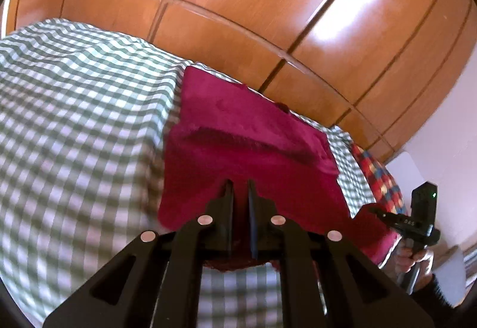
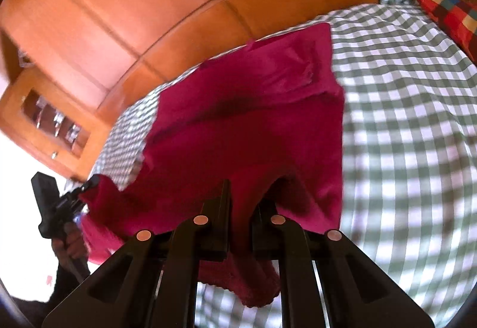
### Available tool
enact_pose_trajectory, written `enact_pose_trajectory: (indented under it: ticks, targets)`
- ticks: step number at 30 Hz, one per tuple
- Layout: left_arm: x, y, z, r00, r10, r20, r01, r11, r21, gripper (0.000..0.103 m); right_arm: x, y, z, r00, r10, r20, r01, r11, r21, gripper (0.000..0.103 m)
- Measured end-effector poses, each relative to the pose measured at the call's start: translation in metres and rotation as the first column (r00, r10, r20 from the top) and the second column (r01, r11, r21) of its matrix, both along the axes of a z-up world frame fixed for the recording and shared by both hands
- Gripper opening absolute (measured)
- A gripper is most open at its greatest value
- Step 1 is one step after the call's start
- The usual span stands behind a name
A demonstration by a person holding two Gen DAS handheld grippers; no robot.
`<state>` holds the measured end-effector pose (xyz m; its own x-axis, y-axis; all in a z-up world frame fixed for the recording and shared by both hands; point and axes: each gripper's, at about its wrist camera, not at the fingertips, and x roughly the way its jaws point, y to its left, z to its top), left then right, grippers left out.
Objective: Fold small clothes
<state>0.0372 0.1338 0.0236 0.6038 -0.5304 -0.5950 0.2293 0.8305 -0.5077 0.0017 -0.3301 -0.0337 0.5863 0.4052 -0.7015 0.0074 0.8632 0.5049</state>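
Note:
A magenta knit garment (image 1: 247, 131) lies on a green-and-white checked sheet (image 1: 74, 119), its near edge lifted off the sheet. My left gripper (image 1: 240, 183) is shut on one near corner of the garment. My right gripper (image 2: 241, 188) is shut on the other near corner of the garment (image 2: 247, 125), and cloth bunches between and below its fingers. Each gripper shows in the other's view: the right gripper (image 1: 384, 213) at the right edge, the left gripper (image 2: 86, 185) at the left edge, both pinching the raised hem.
Orange wooden wardrobe doors (image 1: 268, 0) stand behind the bed. A multicoloured checked cushion (image 1: 378, 176) lies at the bed's far side; it also shows in the right wrist view (image 2: 453, 18). A wooden cabinet with glass panes (image 2: 50, 119) stands at the left.

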Motion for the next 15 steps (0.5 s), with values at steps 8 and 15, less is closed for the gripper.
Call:
enact_pose_trajectory:
  ticks: [8,15]
  targets:
    - [0.087,-0.012,-0.023,0.99,0.087,-0.108,-0.084,0.996,0.032,0.036,0.054,-0.026,-0.022,0.996,-0.066,-0.064,0.068,0.997,0.036,0.028]
    - [0.083,0.033,-0.031,0.973,0.202,-0.113,-0.209,0.977,-0.05,0.068,0.031,-0.036,-0.003,0.998,-0.07,0.01,0.068,0.99,0.127,0.079]
